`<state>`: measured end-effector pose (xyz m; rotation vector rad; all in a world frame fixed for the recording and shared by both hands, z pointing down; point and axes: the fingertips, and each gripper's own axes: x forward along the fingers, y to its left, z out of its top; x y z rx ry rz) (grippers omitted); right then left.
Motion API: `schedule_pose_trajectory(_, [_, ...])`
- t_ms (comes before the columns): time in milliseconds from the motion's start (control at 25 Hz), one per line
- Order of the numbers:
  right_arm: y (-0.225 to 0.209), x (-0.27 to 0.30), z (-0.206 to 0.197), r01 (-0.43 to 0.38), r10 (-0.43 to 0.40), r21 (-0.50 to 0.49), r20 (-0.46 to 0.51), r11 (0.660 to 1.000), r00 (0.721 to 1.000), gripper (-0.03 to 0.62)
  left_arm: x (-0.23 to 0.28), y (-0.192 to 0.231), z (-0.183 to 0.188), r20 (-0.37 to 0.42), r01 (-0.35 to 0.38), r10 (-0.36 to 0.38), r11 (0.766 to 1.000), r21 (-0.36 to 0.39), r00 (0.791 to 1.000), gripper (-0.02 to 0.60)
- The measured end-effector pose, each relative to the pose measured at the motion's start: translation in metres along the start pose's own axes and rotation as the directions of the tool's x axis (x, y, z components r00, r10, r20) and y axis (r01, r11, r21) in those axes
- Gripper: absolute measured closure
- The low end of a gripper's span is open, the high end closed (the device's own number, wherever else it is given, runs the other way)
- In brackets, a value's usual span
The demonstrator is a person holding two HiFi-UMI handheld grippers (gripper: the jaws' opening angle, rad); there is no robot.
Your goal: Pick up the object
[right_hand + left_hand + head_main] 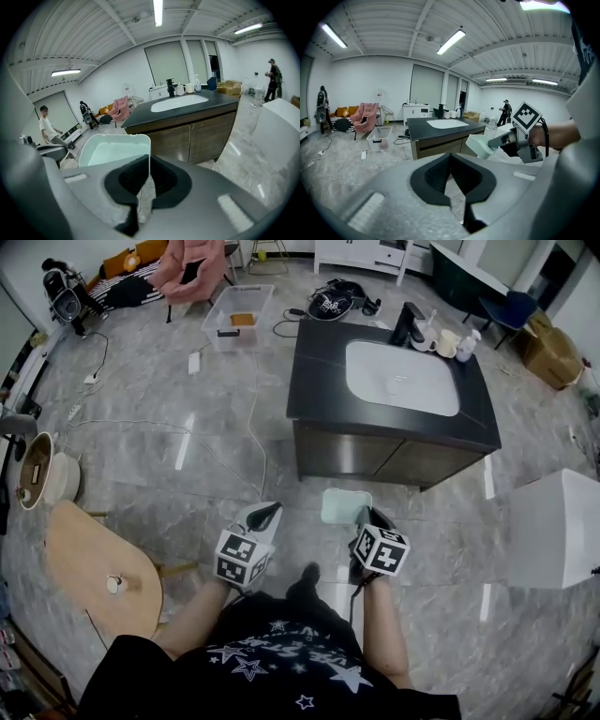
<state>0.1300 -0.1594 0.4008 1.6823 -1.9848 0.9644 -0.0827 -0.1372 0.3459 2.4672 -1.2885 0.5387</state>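
Observation:
The object is a pale mint-green plastic tub (345, 505), held in the air over the floor in front of the dark cabinet. My right gripper (364, 521) is shut on its near rim. In the right gripper view the tub's (114, 152) thin wall runs between the black pads (164, 180) and its hollow faces up. My left gripper (269, 513) hangs level with it to the left, shut with nothing in it. In the left gripper view its pads (436, 176) meet along one line, and the tub (480, 144) and the right gripper (499, 139) show ahead at right.
A dark vanity counter (319, 362) with a white sink (401, 377) and cups stands ahead. At the right is a white box (562, 526), and at the left a round wooden table (98, 568). Cables and a clear bin (239, 315) lie on the grey floor. People stand far off.

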Motion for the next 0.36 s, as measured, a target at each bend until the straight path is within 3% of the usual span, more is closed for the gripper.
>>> schedule_pose_trajectory(360, [0.045,-0.038,-0.034,0.025,-0.025,-0.002,0.006,1.0,1.0,0.583,-0.067,0.023,-0.026,-0.003,-0.005,0.005,1.0,-0.013,1.0,0.571])
